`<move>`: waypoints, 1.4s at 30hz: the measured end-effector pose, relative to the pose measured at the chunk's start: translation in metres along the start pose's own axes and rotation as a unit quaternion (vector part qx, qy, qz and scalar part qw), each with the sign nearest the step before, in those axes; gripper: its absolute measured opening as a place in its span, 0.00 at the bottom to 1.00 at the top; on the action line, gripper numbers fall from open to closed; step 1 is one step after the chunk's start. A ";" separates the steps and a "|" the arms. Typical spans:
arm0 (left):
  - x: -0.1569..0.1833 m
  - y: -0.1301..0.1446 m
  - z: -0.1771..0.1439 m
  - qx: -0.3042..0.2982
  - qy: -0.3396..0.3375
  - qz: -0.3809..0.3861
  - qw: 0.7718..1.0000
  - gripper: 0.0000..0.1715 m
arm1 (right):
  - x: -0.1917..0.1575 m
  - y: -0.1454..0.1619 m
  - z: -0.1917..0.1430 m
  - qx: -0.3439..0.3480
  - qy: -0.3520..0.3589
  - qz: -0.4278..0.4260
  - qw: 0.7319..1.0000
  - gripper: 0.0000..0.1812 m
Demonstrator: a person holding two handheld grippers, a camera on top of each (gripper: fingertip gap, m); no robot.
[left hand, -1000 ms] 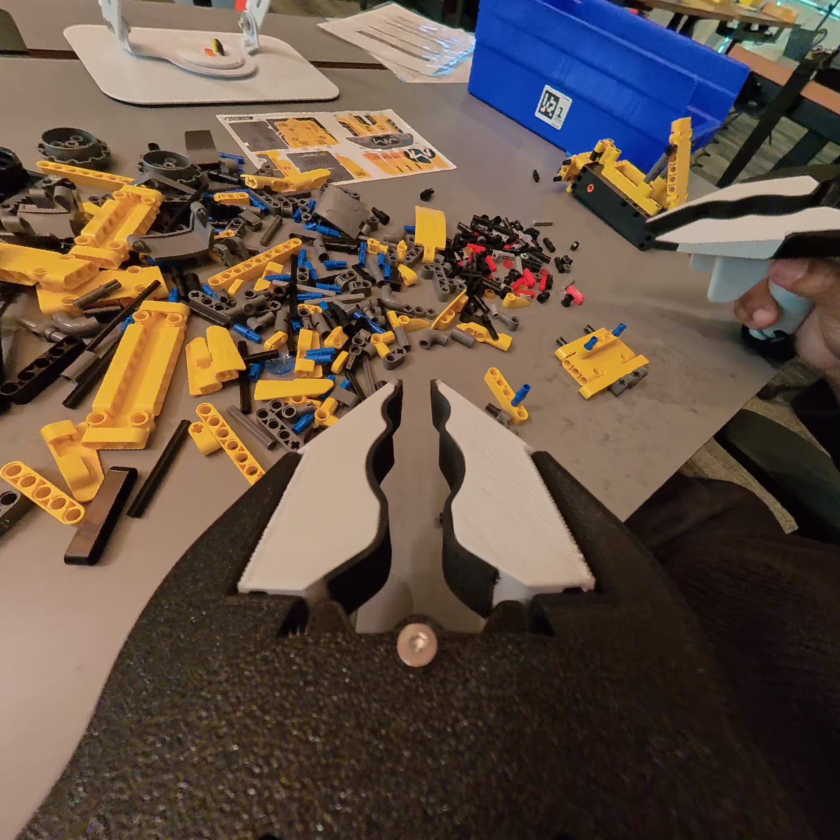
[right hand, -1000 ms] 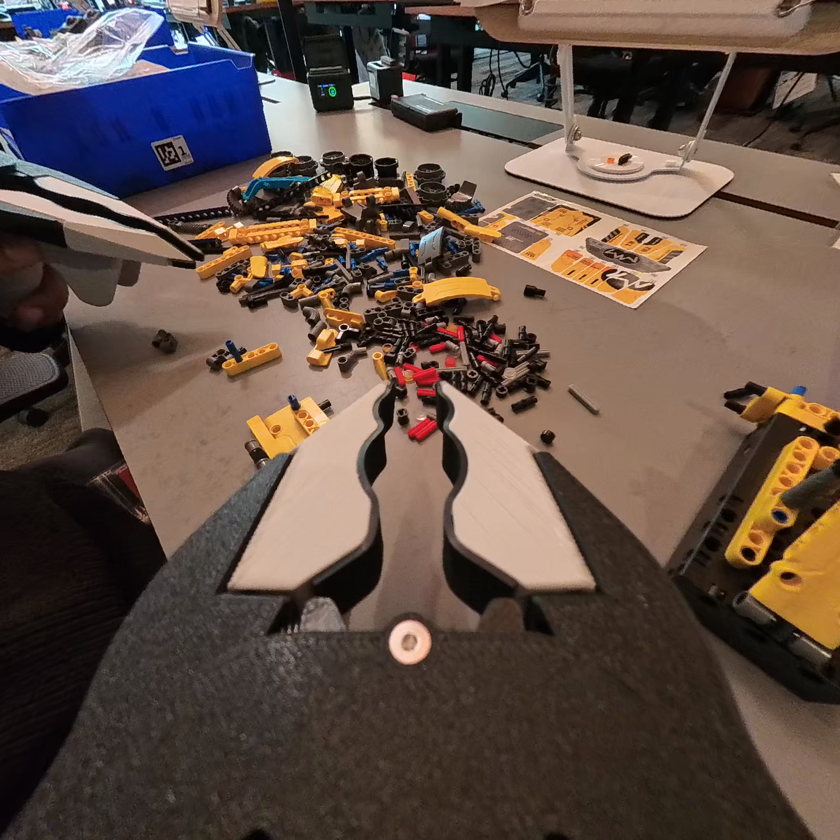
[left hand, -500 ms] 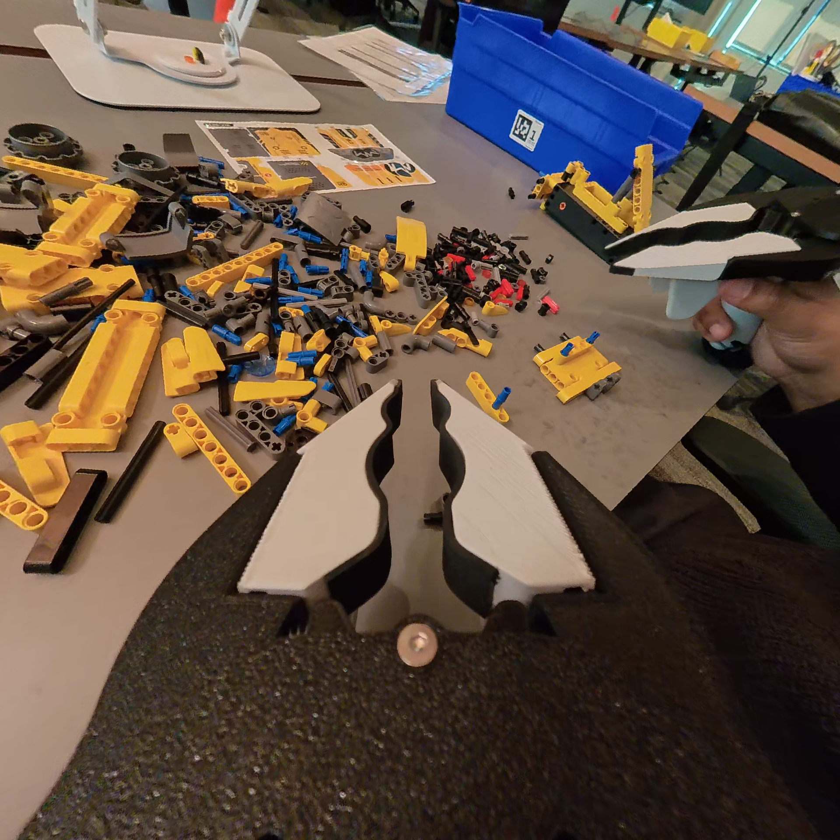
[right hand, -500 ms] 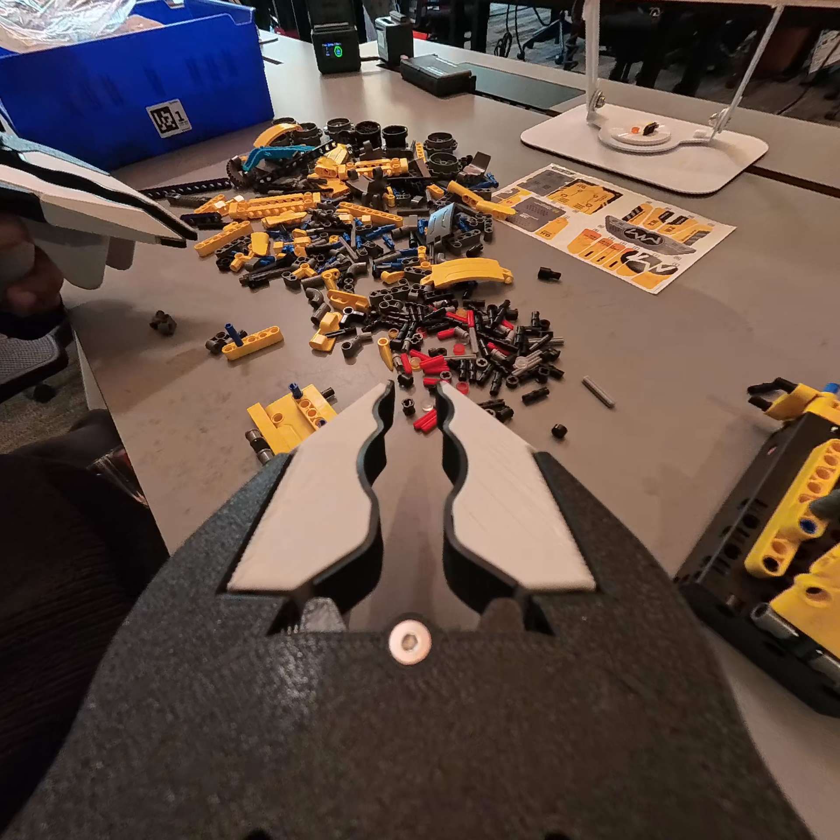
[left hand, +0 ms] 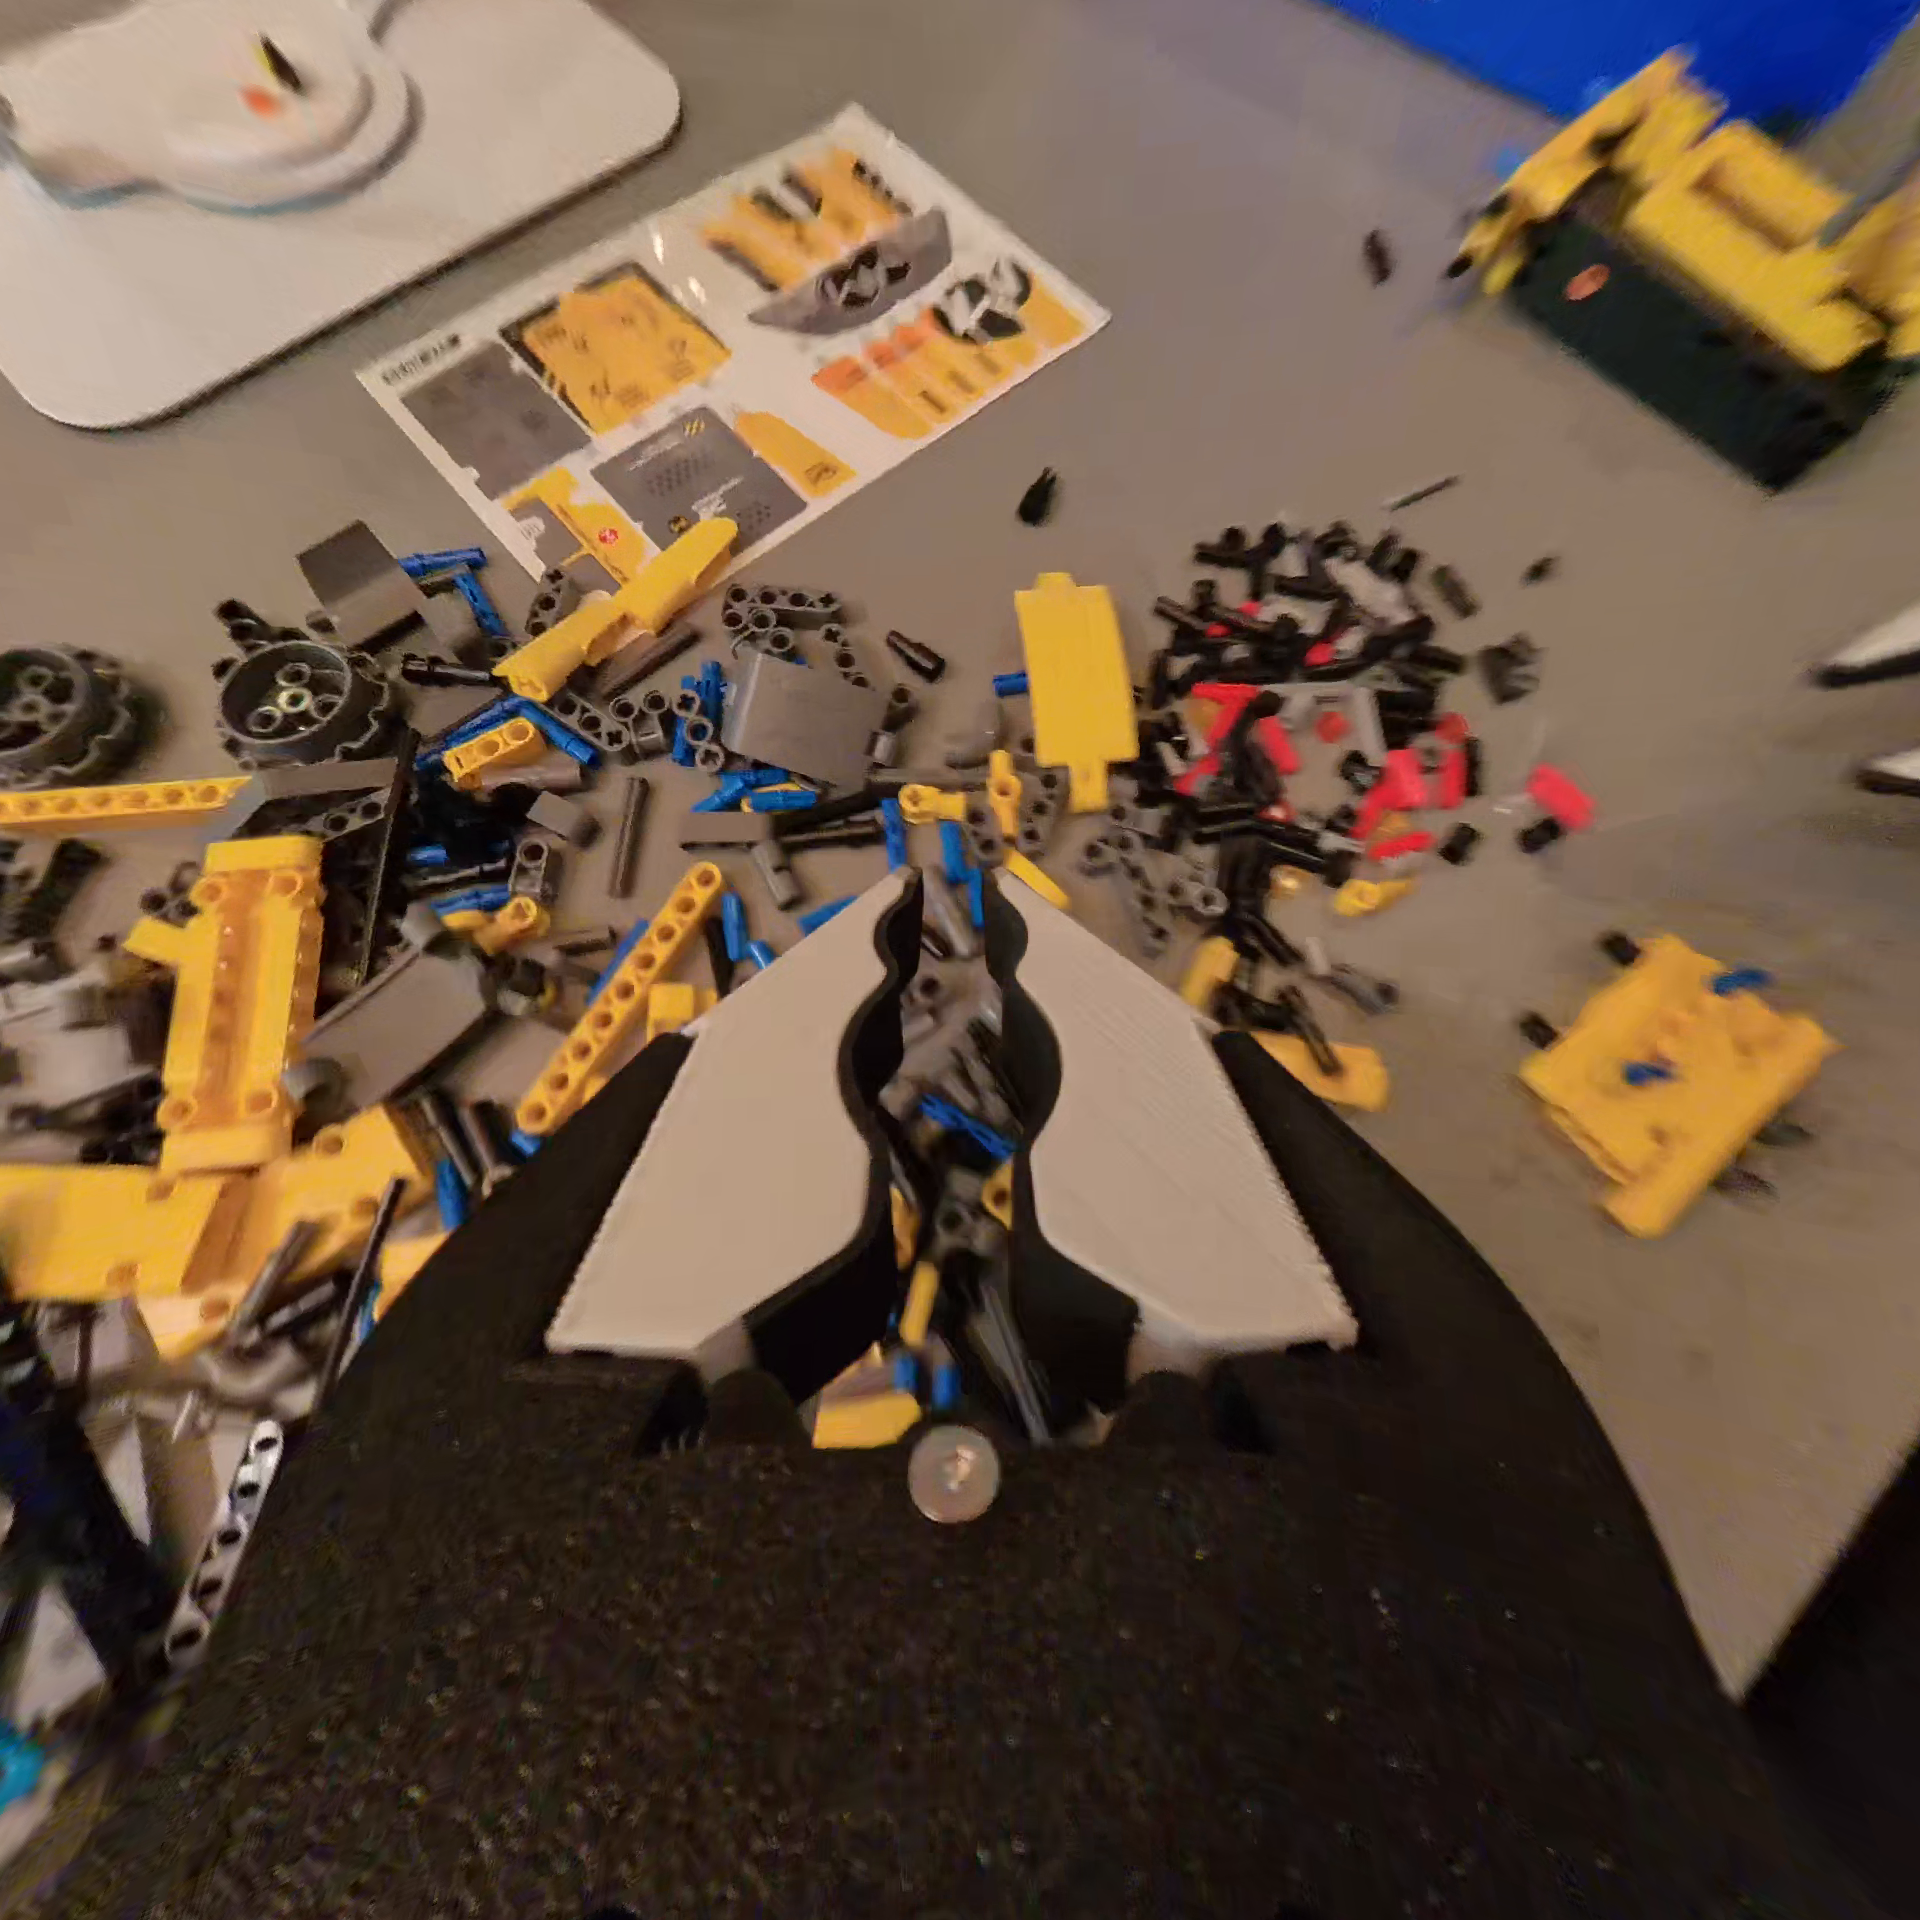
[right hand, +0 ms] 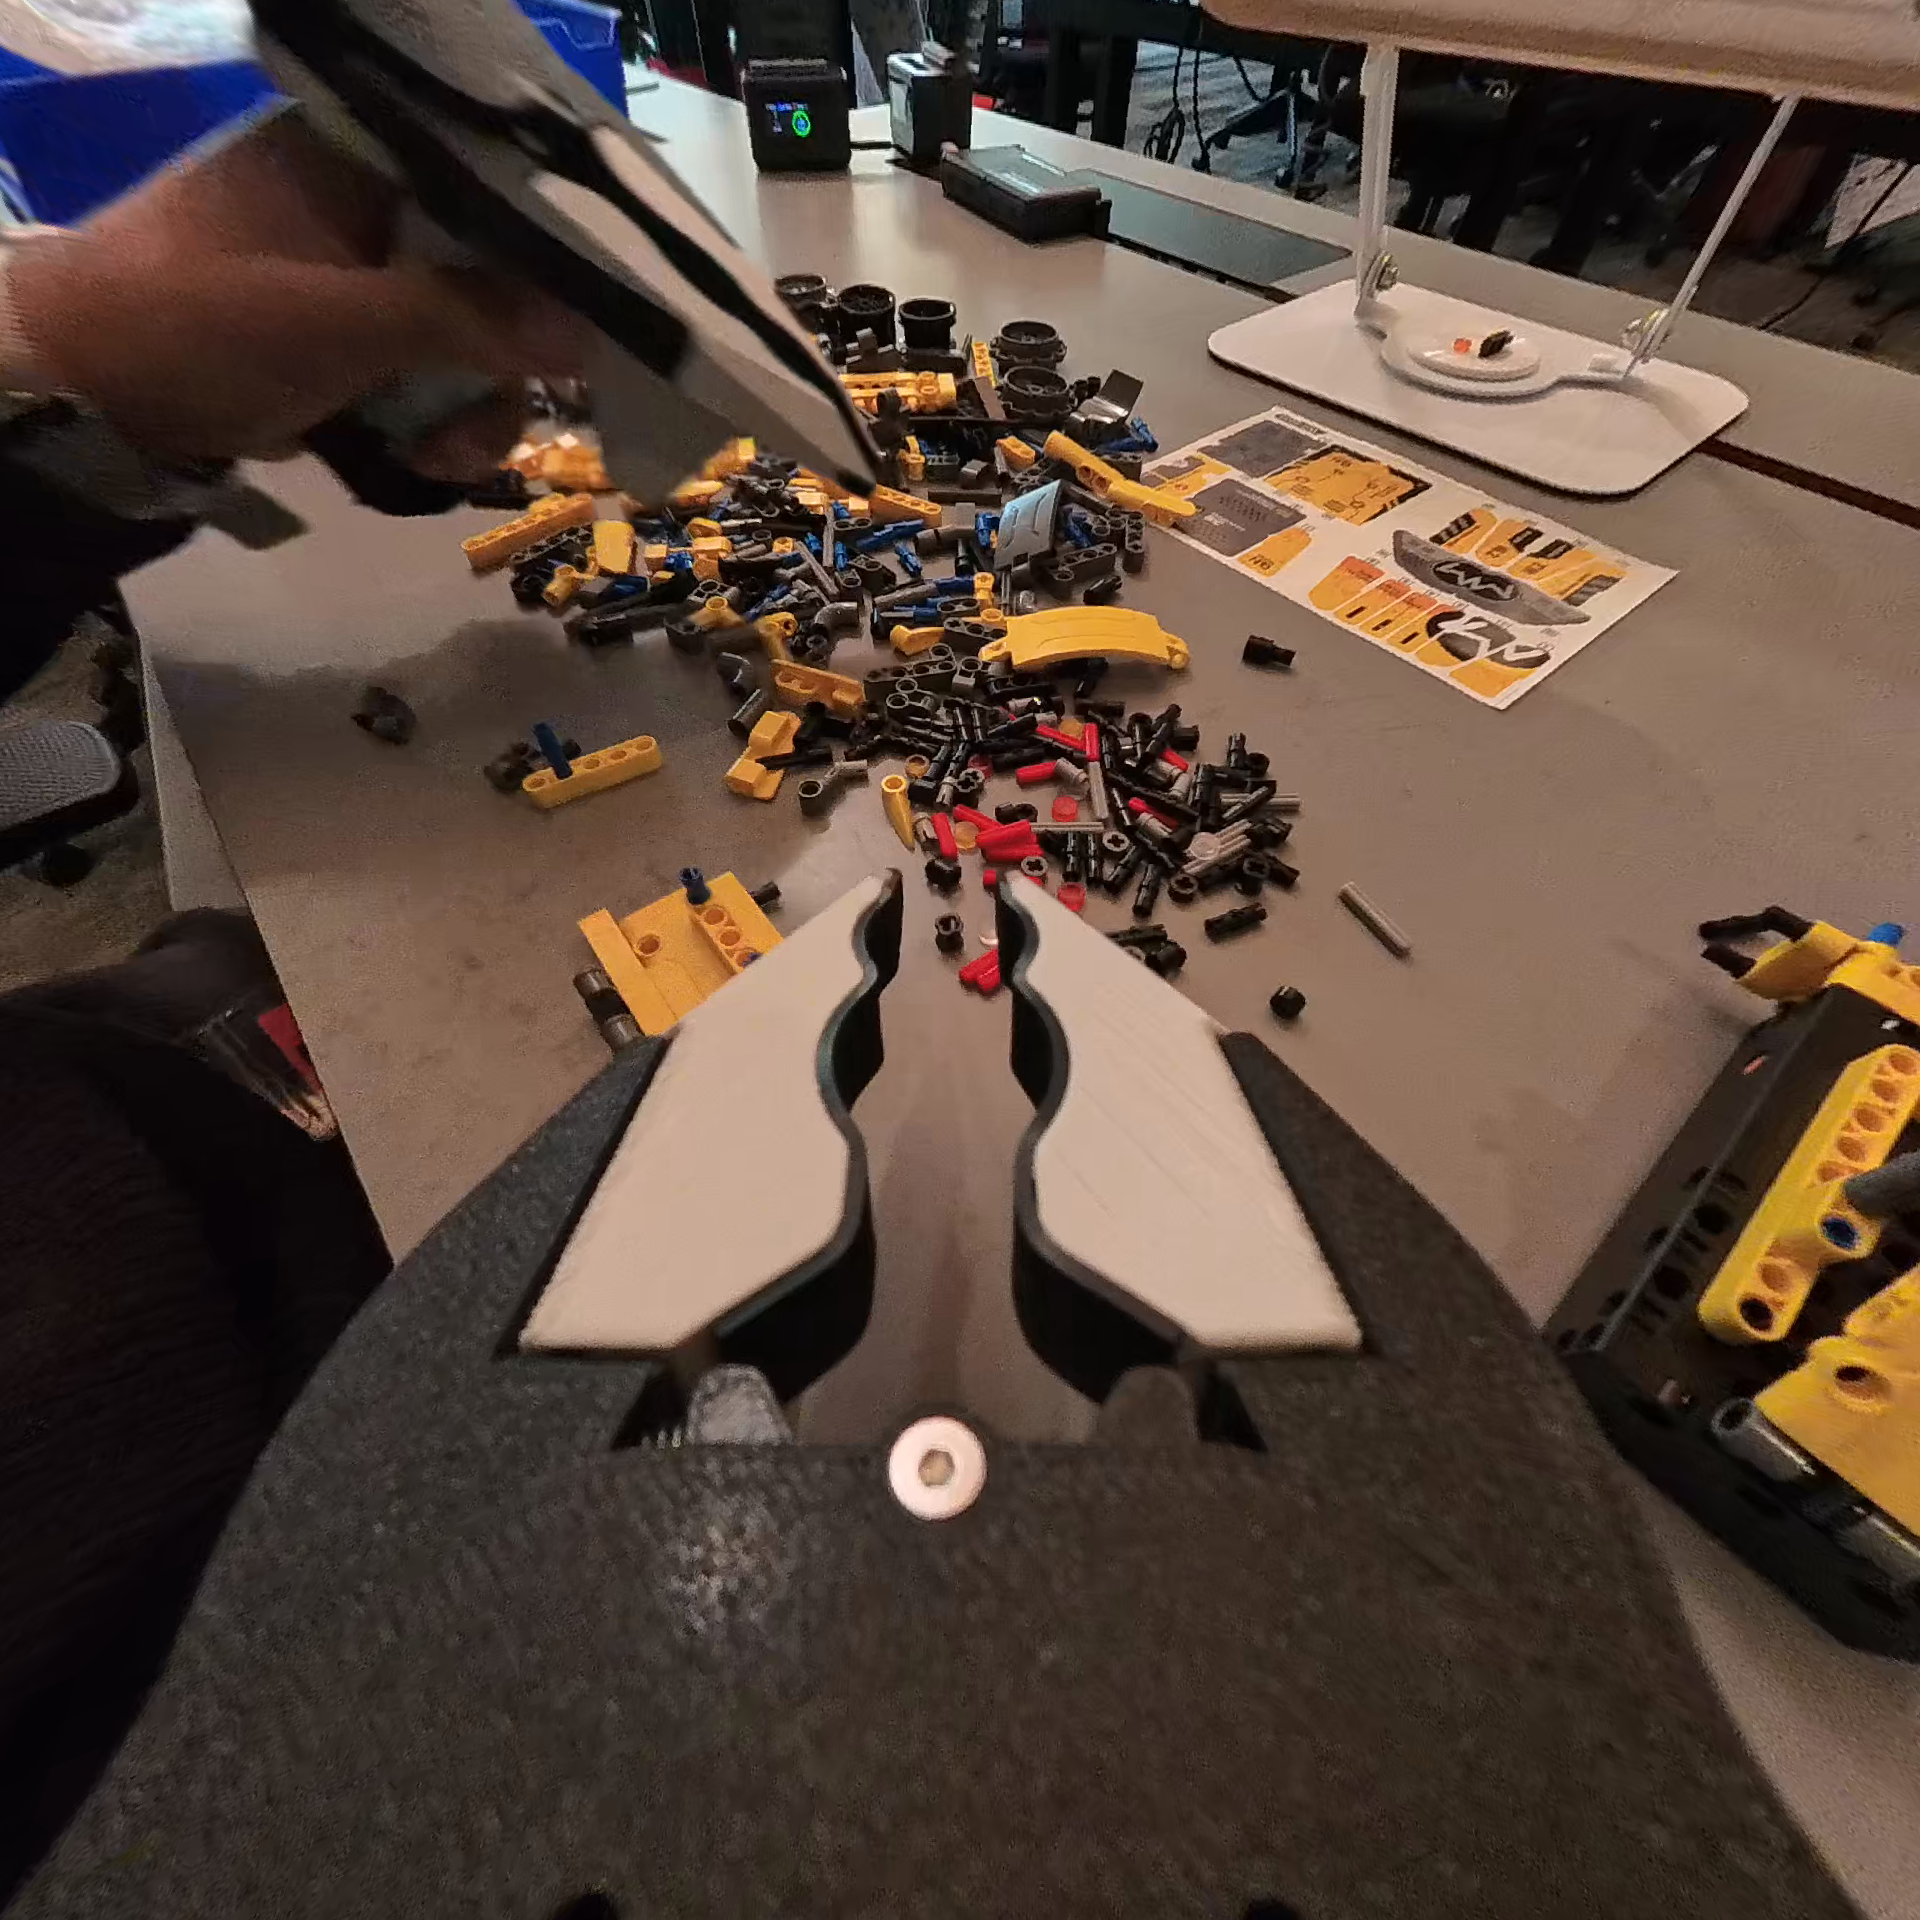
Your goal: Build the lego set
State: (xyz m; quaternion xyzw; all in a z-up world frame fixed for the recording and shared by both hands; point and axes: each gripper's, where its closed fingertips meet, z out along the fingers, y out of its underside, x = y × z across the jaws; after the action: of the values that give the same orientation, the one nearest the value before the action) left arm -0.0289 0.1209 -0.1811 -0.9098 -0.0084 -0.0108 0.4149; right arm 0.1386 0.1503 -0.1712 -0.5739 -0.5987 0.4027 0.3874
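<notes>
Both grippers are unclenched, holding nothing. The left gripper (left hand: 951, 894) hangs over the brick pile (left hand: 665, 831) at frame centre; the right gripper (right hand: 948, 894) points at red and black pins (right hand: 1091, 821). A printed sticker sheet (right hand: 1403, 551), writing unreadable, lies upper right on the grey bench (right hand: 1558, 831). Dim workroom behind.

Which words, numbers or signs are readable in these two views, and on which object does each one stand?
Sticker sheet: small print among yellow and grey graphics, too small to read; blurred in the left wrist view.
Small black device at the far end: lit screen with symbols, too small to read.
Loose bricks: no writing shows.
</notes>
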 end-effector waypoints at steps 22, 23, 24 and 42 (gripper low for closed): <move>-0.011 0.017 0.046 -0.087 0.016 -0.006 0.996 0.04 | 0.005 -0.016 -0.016 0.069 -0.030 0.051 0.996 0.09; -0.011 0.018 0.045 -0.089 0.014 -0.004 0.996 0.03 | 0.004 -0.015 -0.016 0.069 -0.029 0.049 0.996 0.09; -0.011 0.018 0.044 -0.090 0.013 0.003 0.996 0.02 | 0.004 -0.015 -0.015 0.068 -0.028 0.047 0.996 0.09; 0.113 0.003 -0.056 0.168 0.058 0.294 0.939 0.02 | -0.043 -0.045 -0.017 0.154 -0.135 0.096 0.974 0.07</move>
State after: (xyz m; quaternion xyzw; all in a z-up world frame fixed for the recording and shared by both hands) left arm 0.0831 0.0773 -0.1443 -0.7863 0.2820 0.0603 0.5464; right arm 0.1392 0.1071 -0.1227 -0.5024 -0.5188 0.5990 0.3459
